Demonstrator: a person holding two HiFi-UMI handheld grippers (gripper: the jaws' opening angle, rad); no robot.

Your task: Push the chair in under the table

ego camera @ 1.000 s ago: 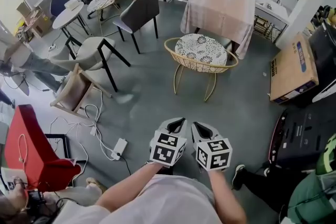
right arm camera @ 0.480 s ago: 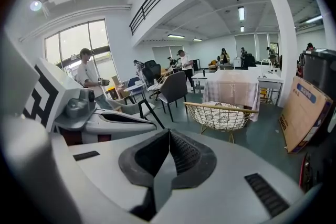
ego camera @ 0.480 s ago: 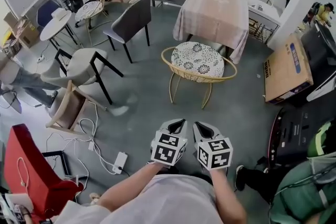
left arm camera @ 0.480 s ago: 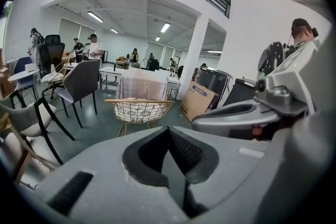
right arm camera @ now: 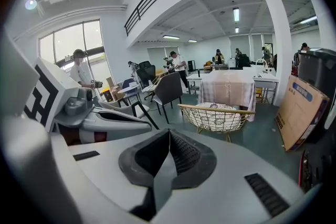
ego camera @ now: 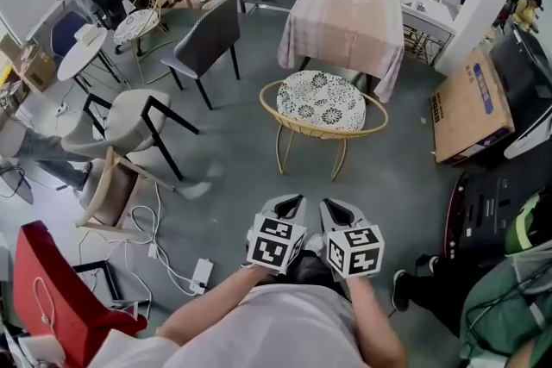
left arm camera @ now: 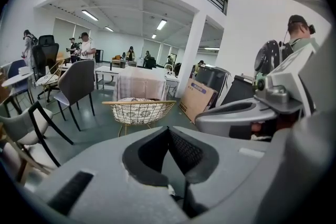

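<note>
A round wire chair (ego camera: 323,106) with a gold frame and a black-and-white patterned cushion stands on the grey floor in front of a table (ego camera: 343,11) draped in a pale pink cloth. The chair (left arm camera: 138,111) shows ahead in the left gripper view, and the chair (right arm camera: 216,116) shows ahead in the right gripper view with the table (right arm camera: 229,86) behind it. My left gripper (ego camera: 291,202) and right gripper (ego camera: 329,206) are side by side, well short of the chair, both shut and empty.
A dark grey chair (ego camera: 207,39), a pale chair with black legs (ego camera: 138,118) and a tipped wooden stool (ego camera: 112,185) stand at left. A cardboard box (ego camera: 470,108) leans at right. Cables and a power strip (ego camera: 199,274) lie on the floor. People stand at the back.
Both grippers have advanced together toward the chair, which now sits a little nearer and more central. Their jaws stayed shut.
</note>
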